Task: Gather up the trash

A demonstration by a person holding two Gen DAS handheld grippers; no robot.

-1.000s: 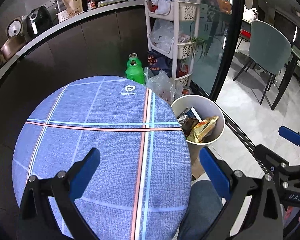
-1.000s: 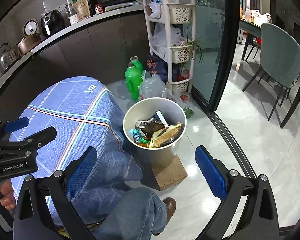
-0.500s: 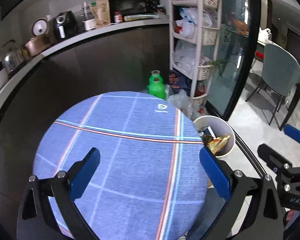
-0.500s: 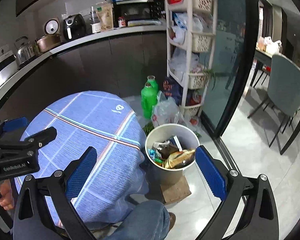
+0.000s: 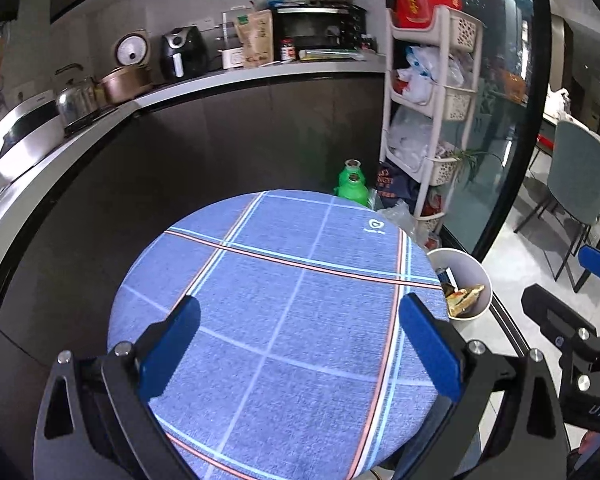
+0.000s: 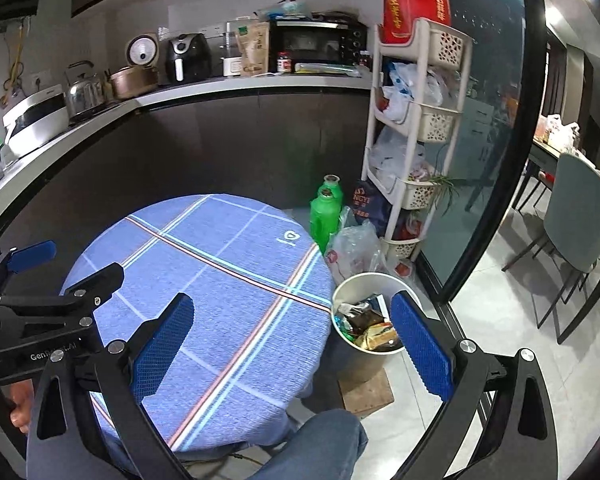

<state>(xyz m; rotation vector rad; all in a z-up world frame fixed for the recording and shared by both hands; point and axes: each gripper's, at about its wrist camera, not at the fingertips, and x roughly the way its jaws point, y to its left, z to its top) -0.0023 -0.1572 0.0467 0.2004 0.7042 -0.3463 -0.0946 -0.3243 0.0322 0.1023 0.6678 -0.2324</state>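
From the left wrist, the left gripper (image 5: 296,344) is hovering wide open and empty over the round blue plaid tabletop (image 5: 260,280); the white round trash bin (image 5: 474,276) is sitting just right, half hidden. From the right wrist, the right gripper (image 6: 292,340) is gaping empty too, its right finger overlapping the bin (image 6: 352,284), whose wrappers (image 6: 370,326) are showing fully.

A round table (image 6: 228,280) fills the near centre of a kitchen, with a trash bin (image 6: 352,292) on the floor just beside its right edge, wrappers (image 6: 374,332) piled inside. The bin stands on a wooden block (image 6: 370,390). Behind it lie a plastic bag (image 6: 354,248) and two bottles (image 6: 326,216), with a tiered basket rack (image 6: 414,120) farther right. A counter (image 6: 204,88) carrying appliances runs along the far wall. A dining chair (image 6: 576,216) stands at far right.
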